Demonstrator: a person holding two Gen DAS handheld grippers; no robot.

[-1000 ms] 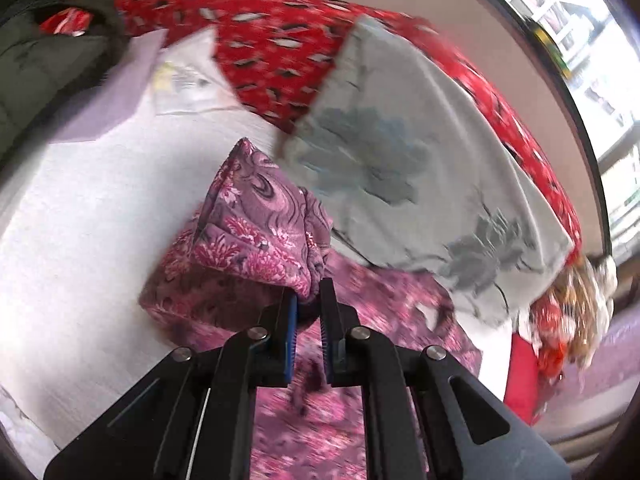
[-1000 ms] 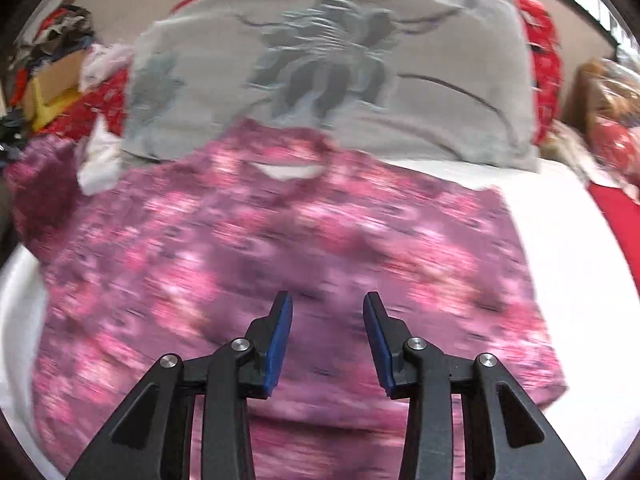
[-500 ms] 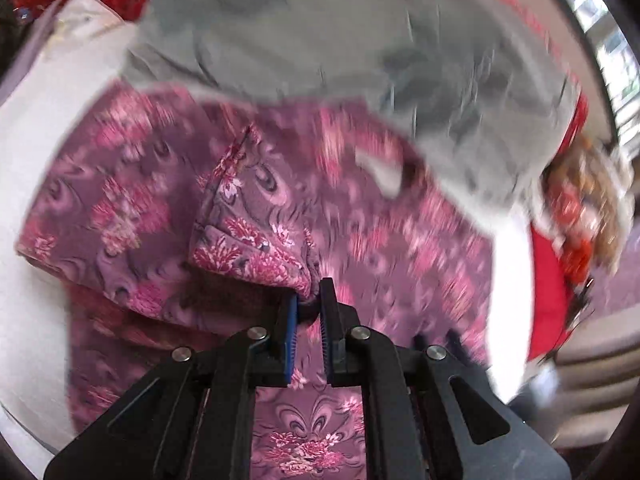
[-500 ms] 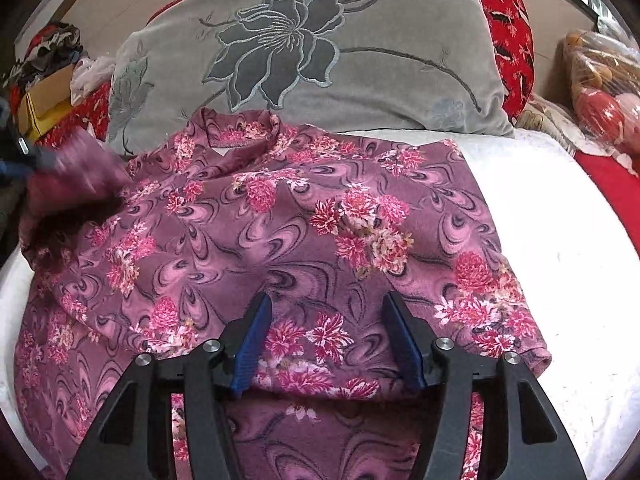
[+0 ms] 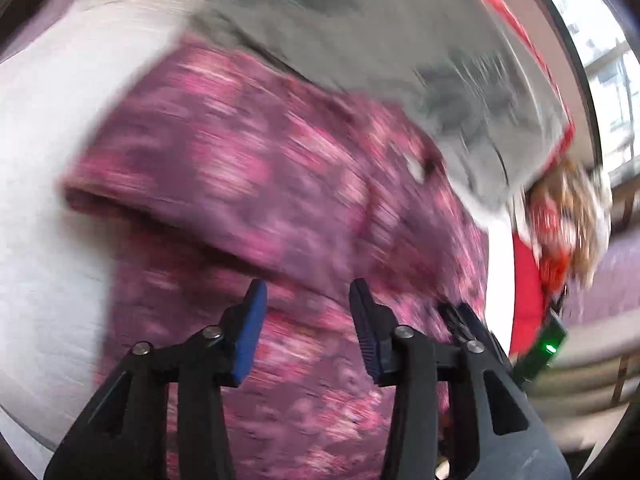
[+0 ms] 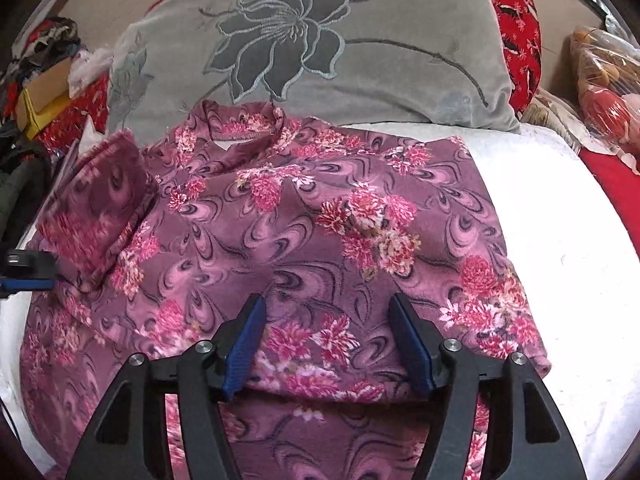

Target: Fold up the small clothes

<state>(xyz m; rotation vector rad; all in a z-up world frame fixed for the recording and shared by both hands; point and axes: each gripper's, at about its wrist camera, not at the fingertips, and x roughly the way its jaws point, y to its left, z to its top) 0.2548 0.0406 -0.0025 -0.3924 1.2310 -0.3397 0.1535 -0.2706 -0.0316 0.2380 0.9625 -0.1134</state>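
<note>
The floral top [image 6: 304,240] lies spread on the white bed [image 6: 560,240] just below the grey pillow [image 6: 320,40], one sleeve [image 6: 96,208] folded inward. The left gripper [image 5: 306,300] has just been opening, the right gripper [image 6: 326,328] too; nothing sits between either's fingers. Judging by this, folding the body is still to do.

Purple top [image 6: 304,240] with pink flower clusters and dark swirl pattern, soft fleecy fabric. Lies spread flat on a white bed cover, collar [image 6: 244,122] at 12 o'clock in the right wrist view, touching the grey cushion behind it. Lower part folded up over the body; fold edge runs across at 6 o'clock, more of the same cloth showing below it. One sleeve [image 6: 96,208] folded inward at 9 o'clock, resting on the body, cuff toward 11. Left wrist view blurred; top [image 5: 280,184] fills the centre.
</note>
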